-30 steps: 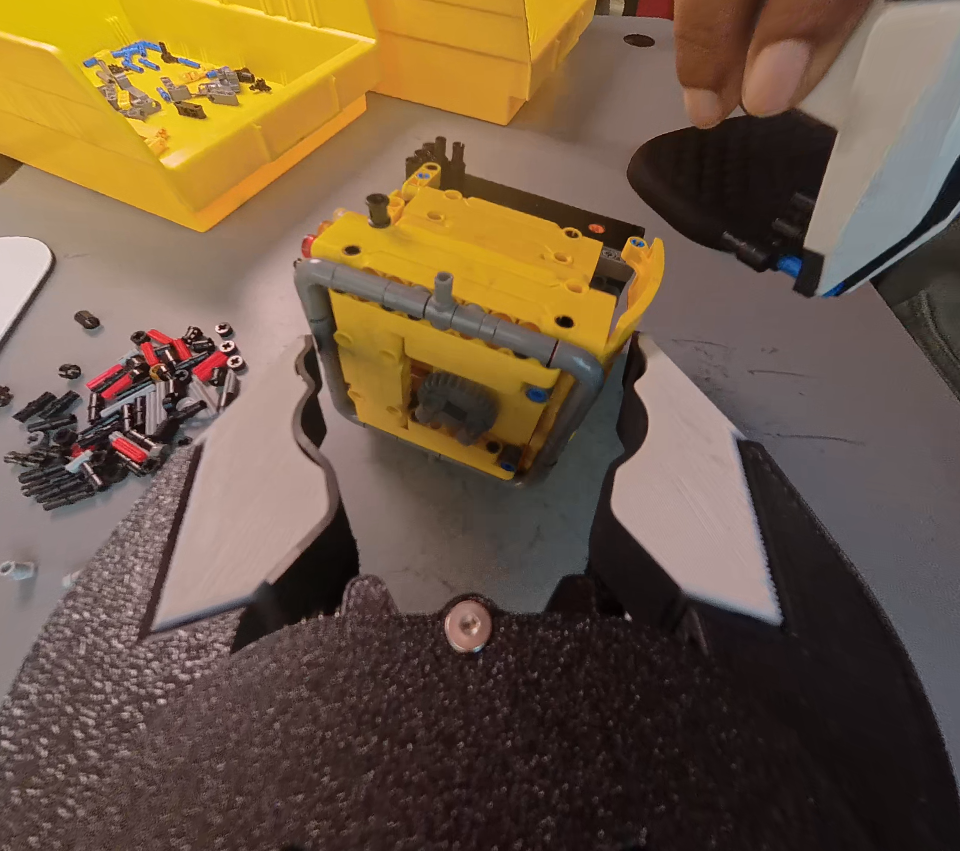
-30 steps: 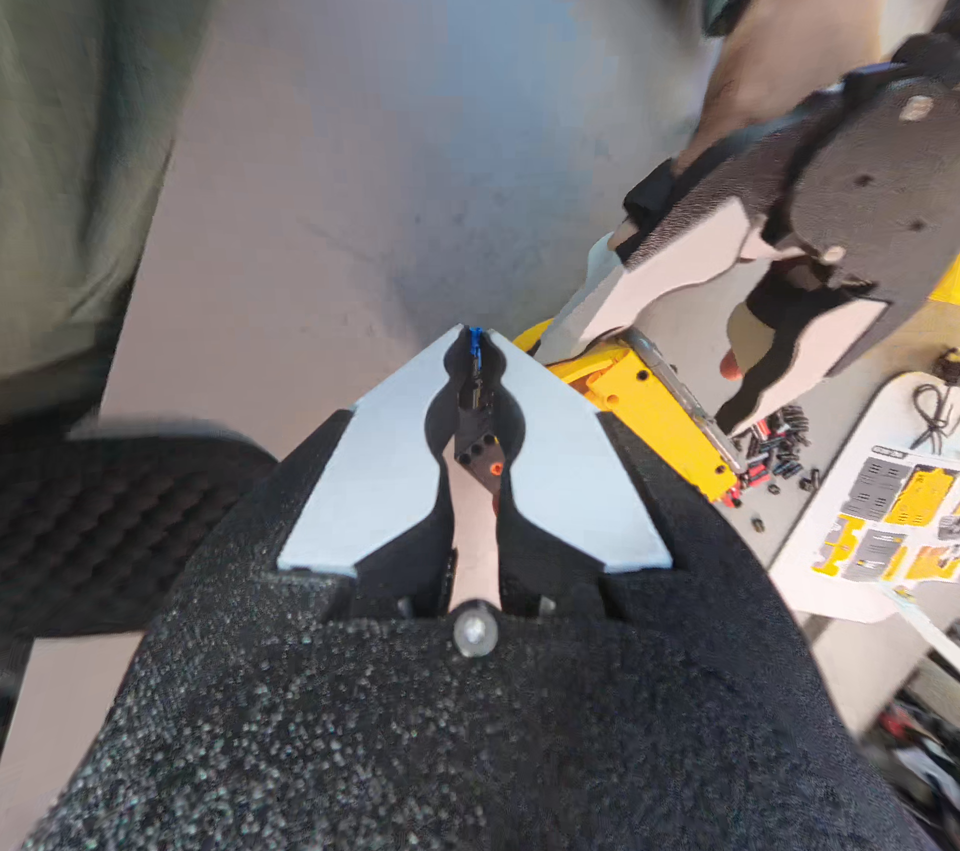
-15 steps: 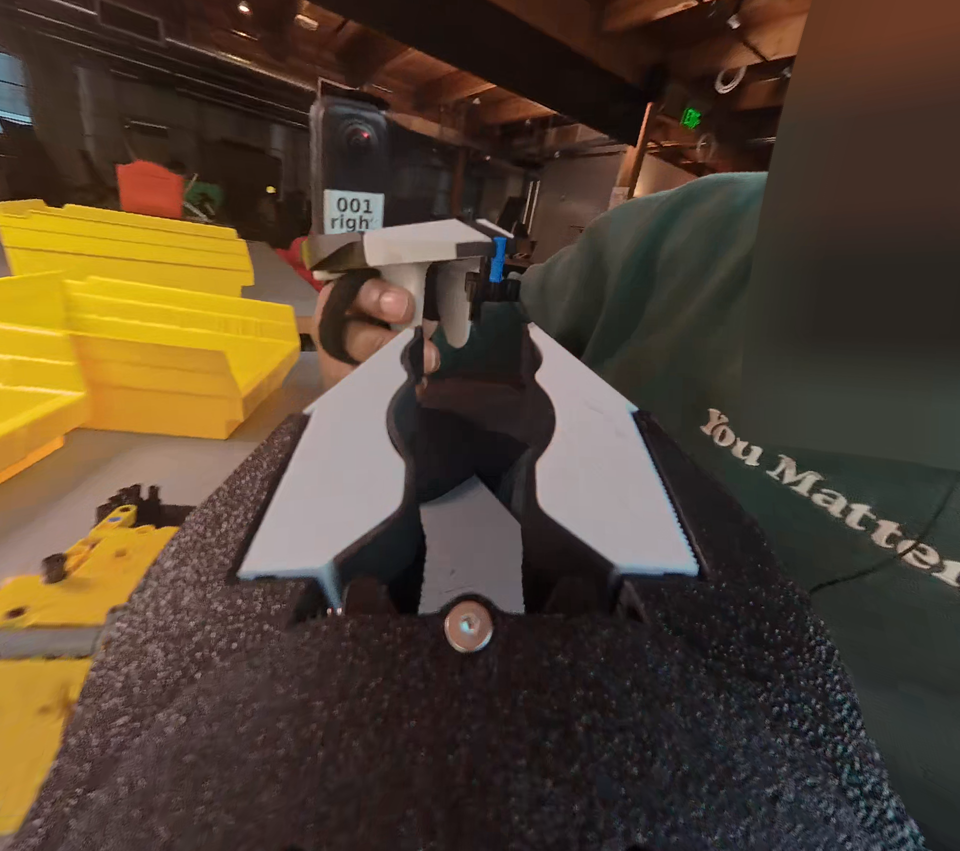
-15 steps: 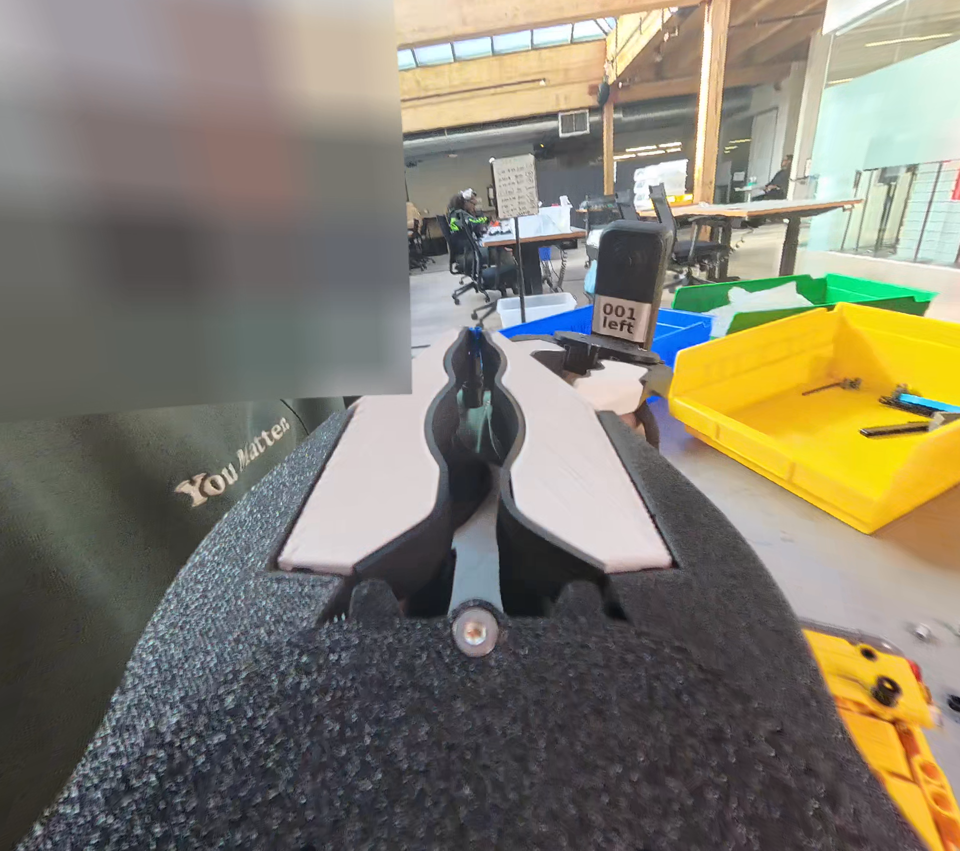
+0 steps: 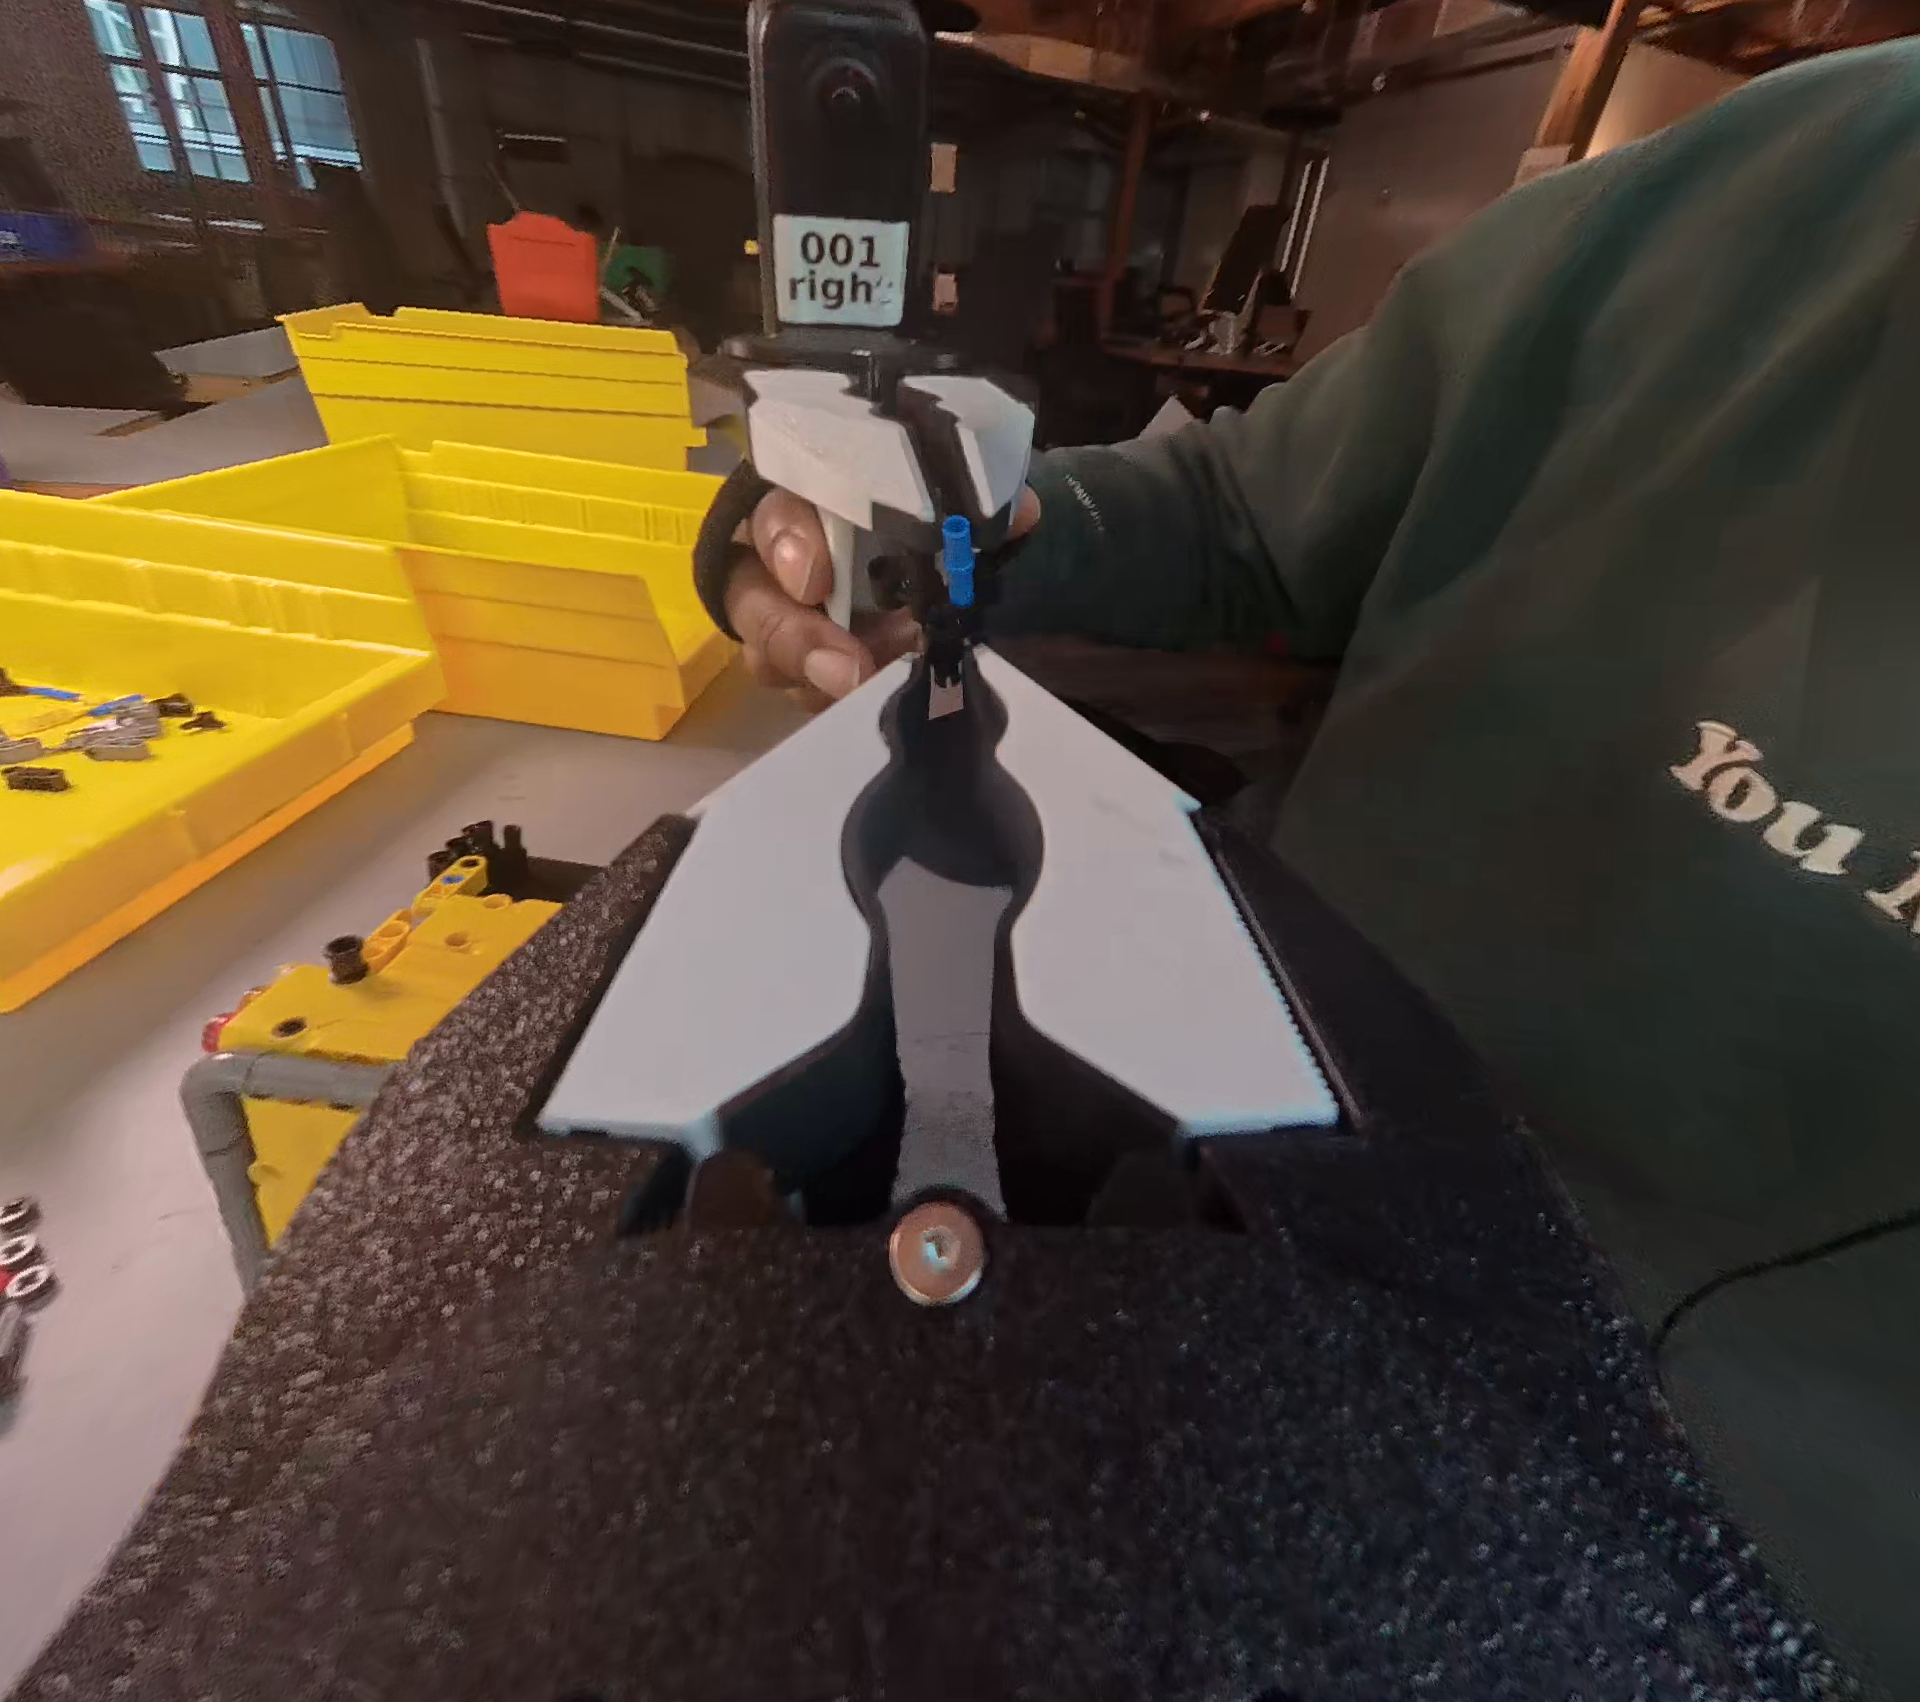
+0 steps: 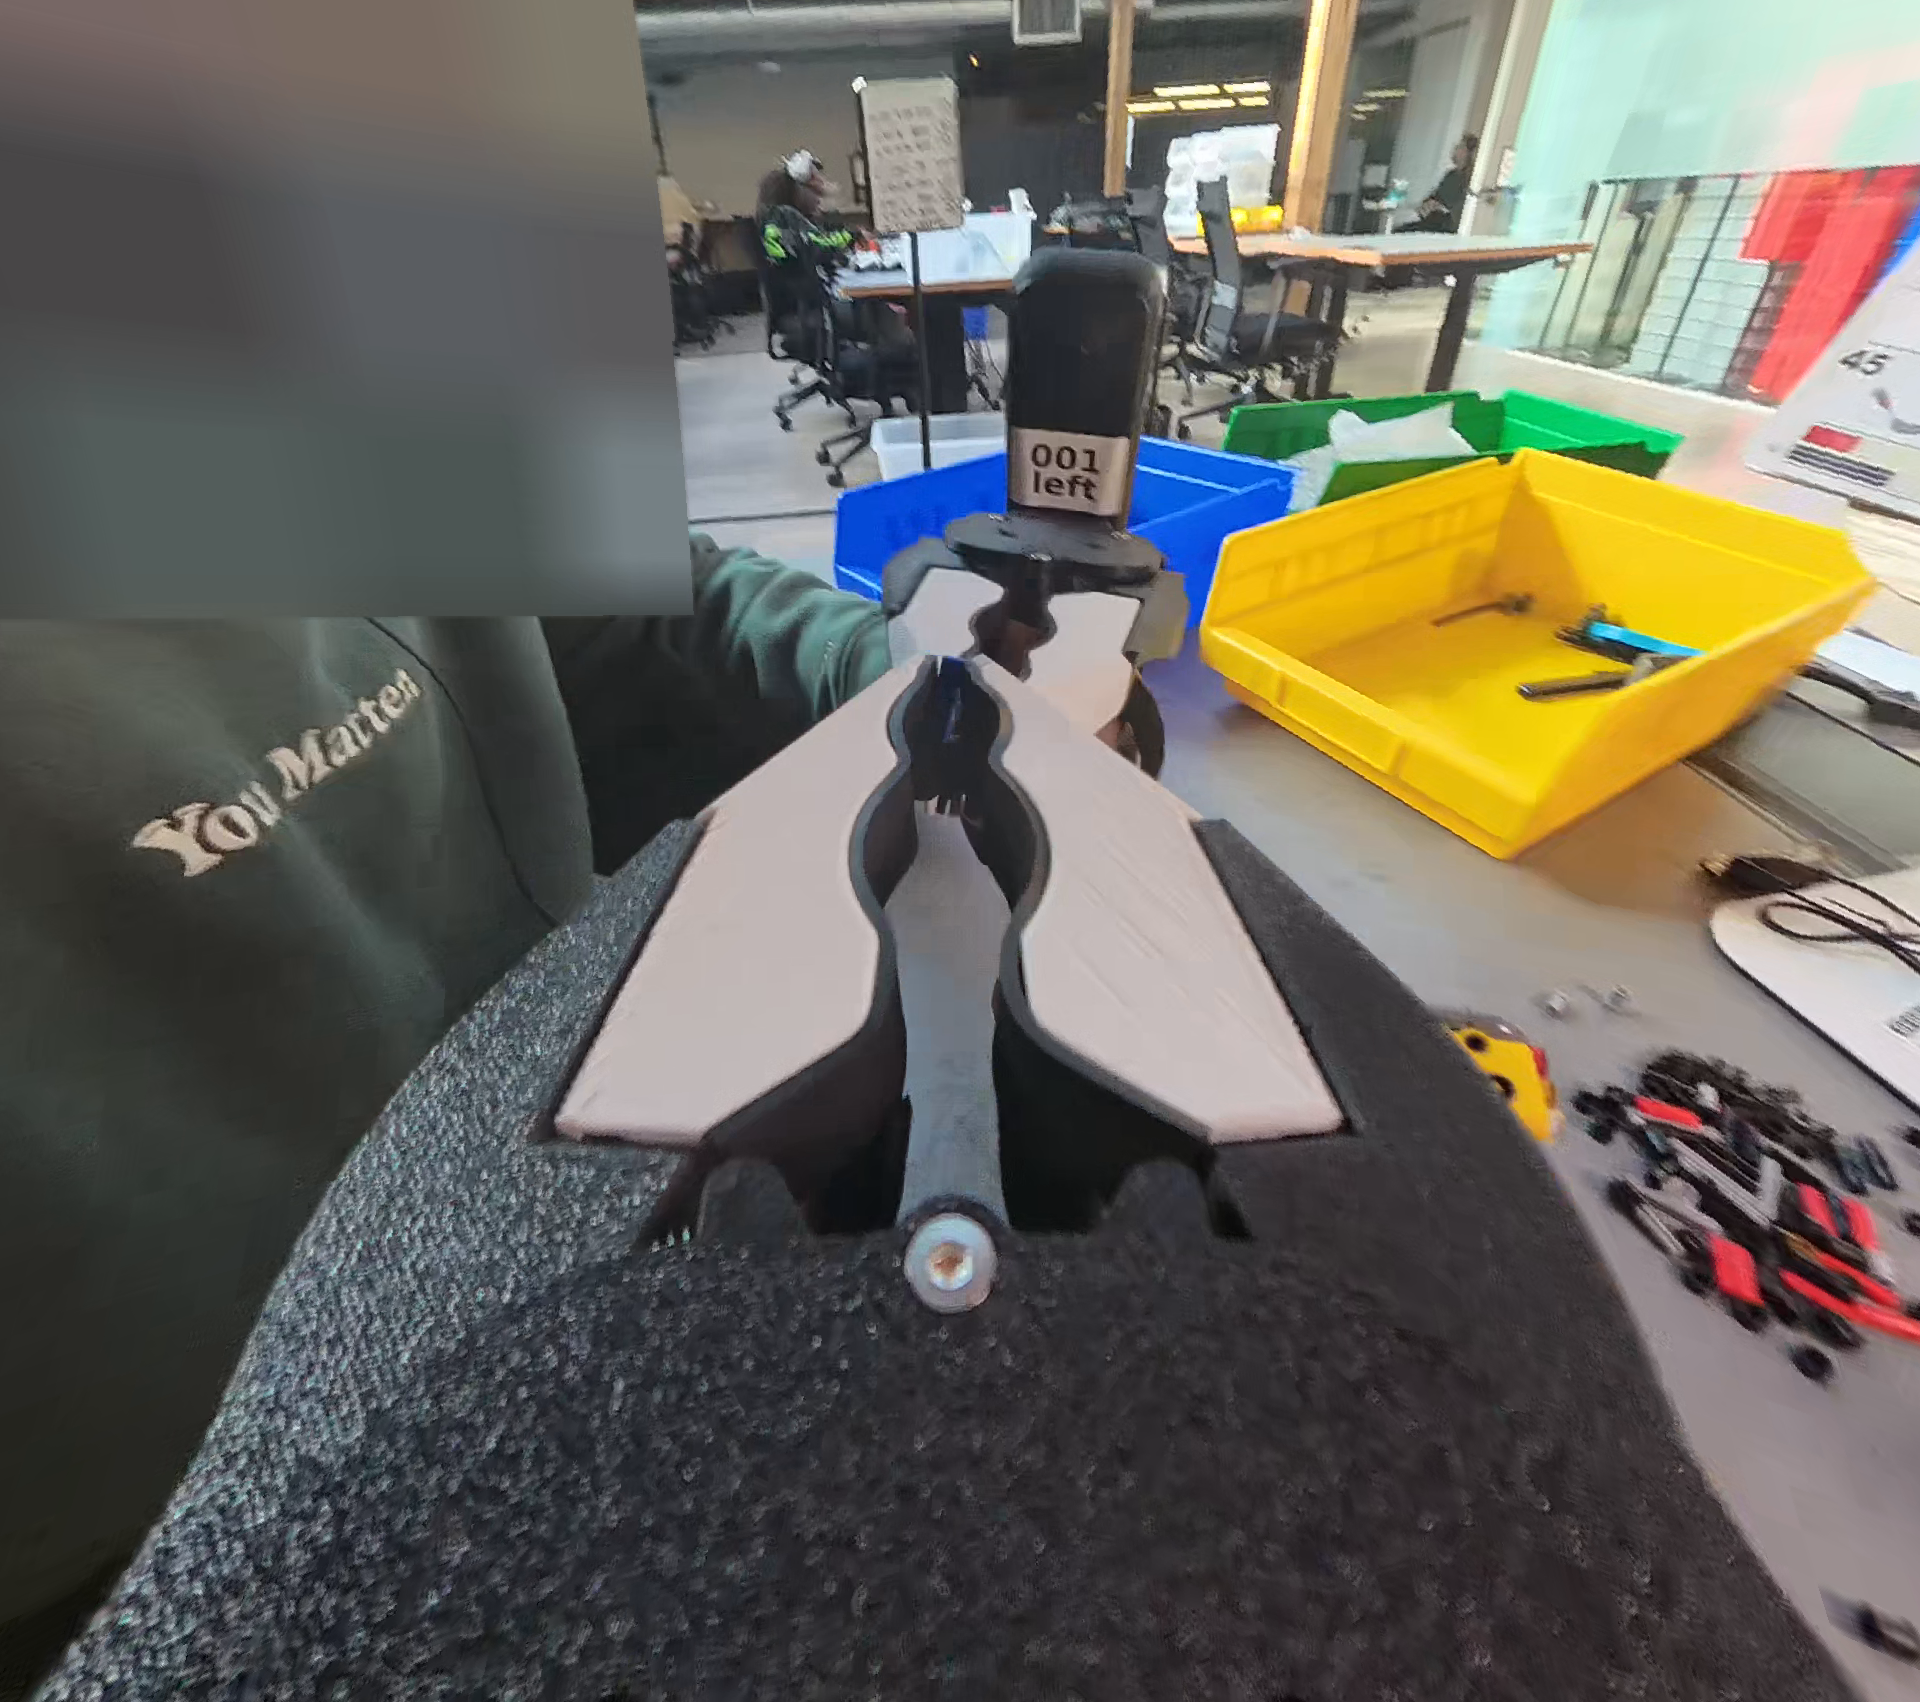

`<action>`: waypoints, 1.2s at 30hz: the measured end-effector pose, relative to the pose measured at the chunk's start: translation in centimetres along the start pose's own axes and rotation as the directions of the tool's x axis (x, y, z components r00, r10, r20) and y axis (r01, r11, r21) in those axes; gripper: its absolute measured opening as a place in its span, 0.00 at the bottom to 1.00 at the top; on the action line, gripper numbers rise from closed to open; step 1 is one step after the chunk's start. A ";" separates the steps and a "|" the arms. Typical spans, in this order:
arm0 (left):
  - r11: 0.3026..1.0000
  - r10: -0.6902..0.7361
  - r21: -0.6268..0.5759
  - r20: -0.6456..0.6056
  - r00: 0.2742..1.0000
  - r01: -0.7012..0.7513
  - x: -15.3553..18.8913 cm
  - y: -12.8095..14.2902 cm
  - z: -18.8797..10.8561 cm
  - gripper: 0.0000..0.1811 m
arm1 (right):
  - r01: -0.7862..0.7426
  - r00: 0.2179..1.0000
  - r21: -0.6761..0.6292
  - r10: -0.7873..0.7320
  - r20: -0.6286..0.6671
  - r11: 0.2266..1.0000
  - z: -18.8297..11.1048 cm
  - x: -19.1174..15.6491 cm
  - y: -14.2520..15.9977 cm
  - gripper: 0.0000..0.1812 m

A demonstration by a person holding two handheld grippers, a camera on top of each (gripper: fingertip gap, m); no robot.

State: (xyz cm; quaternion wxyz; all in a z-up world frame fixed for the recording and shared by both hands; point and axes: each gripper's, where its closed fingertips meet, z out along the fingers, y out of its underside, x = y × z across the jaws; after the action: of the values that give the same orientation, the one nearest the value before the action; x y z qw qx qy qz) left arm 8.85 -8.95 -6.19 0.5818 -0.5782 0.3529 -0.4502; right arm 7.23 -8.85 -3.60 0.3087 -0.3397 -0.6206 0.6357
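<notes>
My right gripper (image 6: 951, 665) is shut on a small black part with a blue pin (image 6: 948, 702). In the left wrist view that part (image 5: 954, 577) sticks out of the right gripper (image 5: 940, 509), which a hand holds up facing me. My left gripper (image 5: 940, 665) is shut and raised, and its tips touch the lower end of the black part. I cannot tell whether it grips it. The left gripper also shows in the right wrist view (image 6: 1023, 644), just past my right fingertips. A yellow brick model (image 5: 416, 977) sits on the grey table, below left of the left gripper.
Yellow bins (image 5: 260, 769) with small parts stand at the left. In the right wrist view are another yellow bin (image 6: 1507, 665), a blue bin (image 6: 1205, 499), a green bin (image 6: 1507, 421), a pile of black and red pins (image 6: 1766, 1226) and a white sheet (image 6: 1849, 977). The person's green sweatshirt (image 5: 1558, 613) is close. The tips of both grippers are at nearly the same place.
The left gripper left the yellow model, shut, and rose. Both grippers turned to face each other and have come closer, tips now meeting. The right still holds the small part.
</notes>
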 end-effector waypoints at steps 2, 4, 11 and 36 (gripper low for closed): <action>0.999 0.038 -0.027 0.057 0.998 -0.036 -0.5 0.4 0.3 0.03 | 0.023 0.999 -0.041 -0.024 -0.033 0.999 -0.4 0.0 0.3 0.02; 0.997 0.061 -0.042 0.087 0.994 -0.058 -0.6 0.6 0.6 0.02 | 0.039 0.997 -0.066 -0.043 -0.061 0.997 -0.7 -0.1 0.5 0.02; 0.994 0.074 -0.093 0.169 0.983 -0.059 -1.8 1.3 0.6 0.02 | 0.048 0.986 -0.152 -0.071 -0.149 0.987 -1.8 0.6 1.6 0.07; 0.973 0.113 -0.222 0.216 0.970 -0.065 -1.9 3.7 2.1 0.06 | 0.016 0.935 -0.342 -0.136 -0.328 0.939 -3.0 0.9 4.4 0.03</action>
State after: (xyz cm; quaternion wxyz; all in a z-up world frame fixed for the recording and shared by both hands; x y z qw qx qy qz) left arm 10.56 -6.73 -9.87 0.5727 -0.6683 0.3560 -0.3141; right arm 9.26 -6.58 -8.03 0.3757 -0.4689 -0.6681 0.4388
